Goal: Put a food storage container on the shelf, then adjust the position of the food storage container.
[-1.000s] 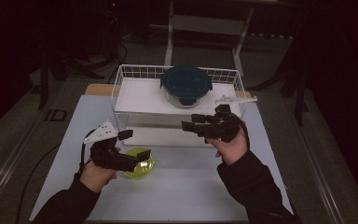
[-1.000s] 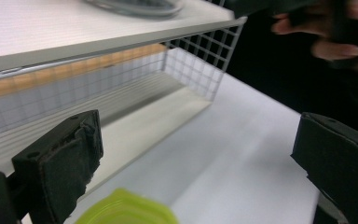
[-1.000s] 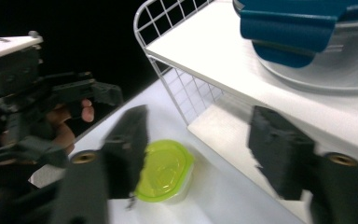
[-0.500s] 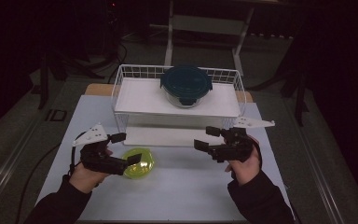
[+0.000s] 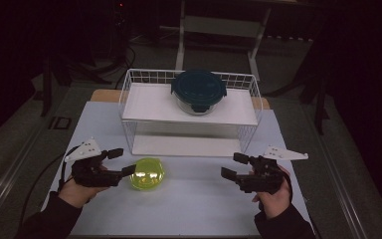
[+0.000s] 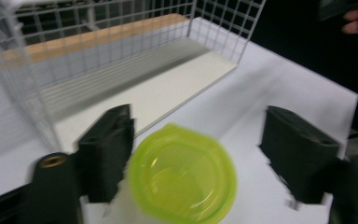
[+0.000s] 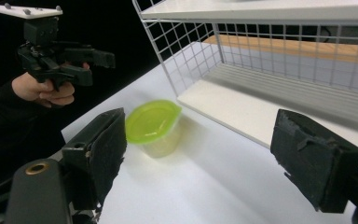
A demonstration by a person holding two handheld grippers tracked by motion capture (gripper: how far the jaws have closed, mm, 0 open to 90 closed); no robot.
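While we look down from the high view, our left gripper sits at about eight o'clock on the white table, its jaws spread and just beside the green-lidded container, which stands in front of the wire rack; our right gripper waits well apart at about four o'clock, jaws also spread and empty, and a dark-lidded glass container rests on the rack's upper shelf at twelve o'clock. From the left gripper view, the green-lidded container lies between our two open jaws but low, toward six o'clock, and nearer the left-hand jaw, which may be touching it; the blur keeps us from telling. To grip well, we judge we should centre the container between the jaws, level them below the lid's rim, and close gently, since the thin wall could flex or the tub could skid on the smooth table. From the right gripper view, the container stands upright at about ten o'clock between our wide jaws but far off, with our left gripper beyond it.
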